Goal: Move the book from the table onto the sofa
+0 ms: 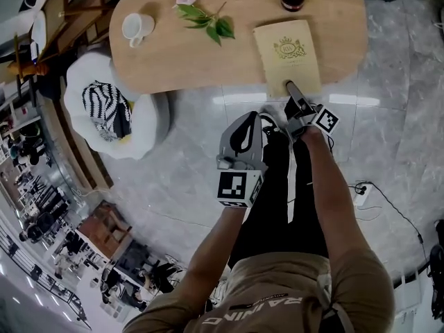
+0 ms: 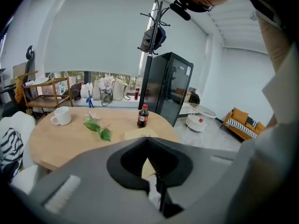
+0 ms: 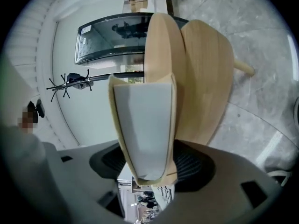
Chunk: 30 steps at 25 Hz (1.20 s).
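You had hardly begun: the book (image 1: 286, 50) lay on the table (image 1: 173, 61), its near edge between the spread jaws of your right gripper (image 1: 287, 87), your left gripper (image 1: 248, 121) pressed together and empty, so grip, lift and carry remained.

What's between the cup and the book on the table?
A leafy sprig lies between the cup and the book; the head view shows it.
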Motion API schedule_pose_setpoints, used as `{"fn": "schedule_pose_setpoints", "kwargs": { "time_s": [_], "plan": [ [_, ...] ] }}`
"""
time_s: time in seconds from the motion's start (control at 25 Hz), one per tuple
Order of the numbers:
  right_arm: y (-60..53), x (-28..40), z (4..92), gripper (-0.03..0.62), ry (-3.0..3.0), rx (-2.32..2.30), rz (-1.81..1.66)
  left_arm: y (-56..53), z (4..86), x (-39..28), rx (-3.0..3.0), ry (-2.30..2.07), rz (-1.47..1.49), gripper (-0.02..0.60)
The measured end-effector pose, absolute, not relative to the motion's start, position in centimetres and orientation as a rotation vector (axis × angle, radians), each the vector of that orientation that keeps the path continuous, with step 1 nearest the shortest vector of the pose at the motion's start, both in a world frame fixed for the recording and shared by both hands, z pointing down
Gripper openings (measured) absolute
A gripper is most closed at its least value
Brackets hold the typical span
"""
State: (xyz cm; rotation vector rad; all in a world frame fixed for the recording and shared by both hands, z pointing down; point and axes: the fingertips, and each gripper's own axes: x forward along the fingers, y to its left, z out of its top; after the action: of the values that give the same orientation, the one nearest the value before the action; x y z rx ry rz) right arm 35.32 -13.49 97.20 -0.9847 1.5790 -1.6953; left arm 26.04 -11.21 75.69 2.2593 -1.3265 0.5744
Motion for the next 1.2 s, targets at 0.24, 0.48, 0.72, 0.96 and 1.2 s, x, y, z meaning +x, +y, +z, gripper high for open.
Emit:
{"fn": "schedule_pose_setpoints", "kwargs": {
  "time_s": [0.24, 0.48, 0.72, 0.96, 1.2],
  "plan": [
    [-13.4, 35.2, 97.1, 0.264, 1.574, -0.98, -1.702, -10.7, 77.4, 25.6, 2.242, -1.297, 0.598, -0.003],
    [-13.1, 35.2, 97.1, 0.262, 1.575, -0.982, -1.731, -10.8, 78.3, 25.6, 2.228, -1.276, 0.585, -0.003],
    [-11.5, 35.2, 96.5, 0.247, 1.564, -0.959, -1.712, -11.3, 78.7, 25.6, 2.236, -1.265, 0.56, -0.003],
    [-11.4, 34.6, 95.0, 0.231, 1.577, -0.949, -1.701, -11.5, 78.3, 25.3, 2.23, -1.267, 0.539, -0.003],
    [-11.3, 36.0, 91.2, 0.227, 1.635, -0.948, -1.671, -11.5, 76.6, 25.3, 2.238, -1.255, 0.522, -0.003]
  ]
}}
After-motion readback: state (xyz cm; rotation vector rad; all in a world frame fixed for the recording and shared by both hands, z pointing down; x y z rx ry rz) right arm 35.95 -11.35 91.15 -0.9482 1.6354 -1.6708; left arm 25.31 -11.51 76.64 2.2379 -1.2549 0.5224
